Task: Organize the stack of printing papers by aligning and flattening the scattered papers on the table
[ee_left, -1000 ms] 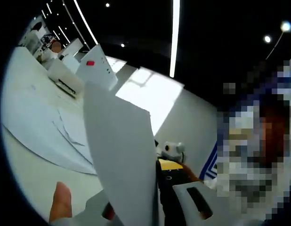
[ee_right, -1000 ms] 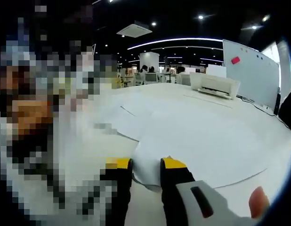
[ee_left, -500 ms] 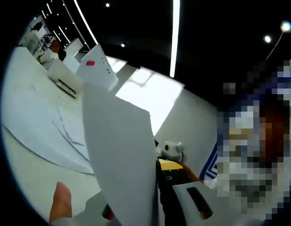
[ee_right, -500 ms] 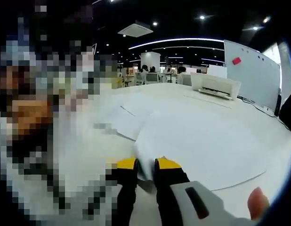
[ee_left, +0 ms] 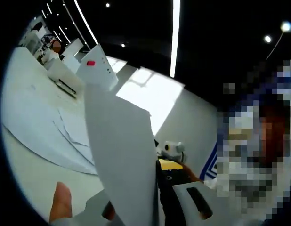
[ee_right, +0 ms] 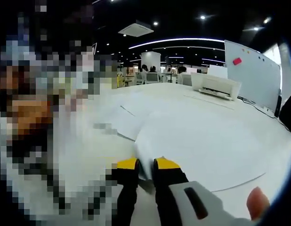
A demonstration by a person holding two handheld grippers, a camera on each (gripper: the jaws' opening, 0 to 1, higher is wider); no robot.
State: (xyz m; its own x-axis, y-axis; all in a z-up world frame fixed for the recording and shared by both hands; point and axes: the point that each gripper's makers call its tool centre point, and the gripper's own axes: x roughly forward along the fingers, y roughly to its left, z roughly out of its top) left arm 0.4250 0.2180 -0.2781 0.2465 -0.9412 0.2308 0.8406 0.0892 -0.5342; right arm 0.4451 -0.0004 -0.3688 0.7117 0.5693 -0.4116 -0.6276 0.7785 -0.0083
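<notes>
My right gripper (ee_right: 145,165) has just pinched its fingers onto the sheet's near edge (ee_right: 192,141) on the counter (ee_right: 89,155), while my left gripper (ee_left: 136,207) still clamps the same sheet upright, ready for aligning.

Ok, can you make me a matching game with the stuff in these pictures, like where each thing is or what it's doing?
Things:
1. white paper sheet in the right gripper
2. white printer
3. small red magnet
4. white paper sheet in the left gripper

States:
A. stuck on the whiteboard
B. standing up from the jaws
C. pinched at its near edge, lying on the white table
D. sitting at the table's far end

Pairs: 1-C, 2-D, 3-A, 4-B
</notes>
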